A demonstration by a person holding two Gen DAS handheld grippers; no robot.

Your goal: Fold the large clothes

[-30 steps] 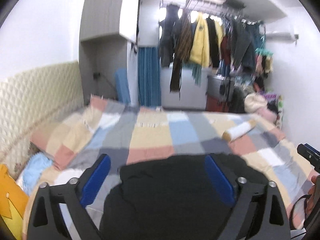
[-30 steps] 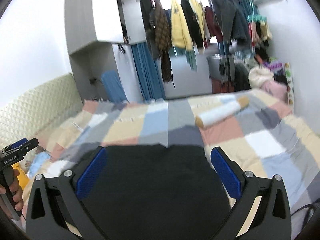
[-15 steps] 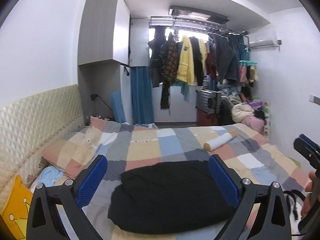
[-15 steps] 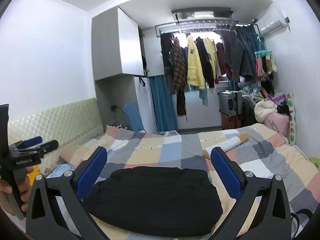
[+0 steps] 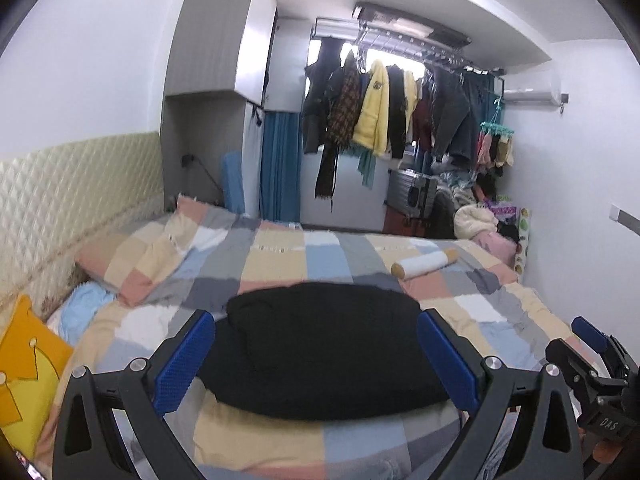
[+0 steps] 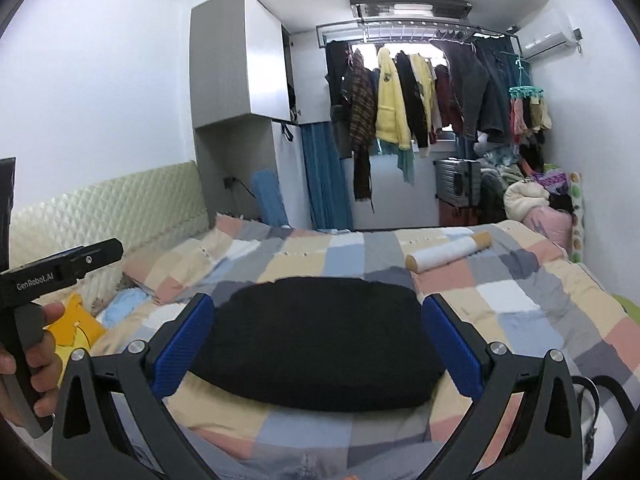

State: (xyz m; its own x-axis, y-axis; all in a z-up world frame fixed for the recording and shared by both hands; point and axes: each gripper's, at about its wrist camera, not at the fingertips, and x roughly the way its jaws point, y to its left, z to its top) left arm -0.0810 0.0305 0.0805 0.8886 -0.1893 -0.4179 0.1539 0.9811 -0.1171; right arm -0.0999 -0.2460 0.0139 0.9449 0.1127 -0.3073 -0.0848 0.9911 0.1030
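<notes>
Though folded, soft rounded black garment (image 5: 328,344)

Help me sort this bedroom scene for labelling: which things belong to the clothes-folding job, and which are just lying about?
Part of the job:
- black garment, folded on the checked bedspread
- left tongs and right tongs, both open

Just lying about:
- white roll
- yellow cushion
- hanging clothes
- suitcase

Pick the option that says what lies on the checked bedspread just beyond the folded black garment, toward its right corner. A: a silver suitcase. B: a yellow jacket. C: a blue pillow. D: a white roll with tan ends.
D: a white roll with tan ends lies on the checked bedspread just past the far right corner of the folded black garment, apart from it.
</notes>
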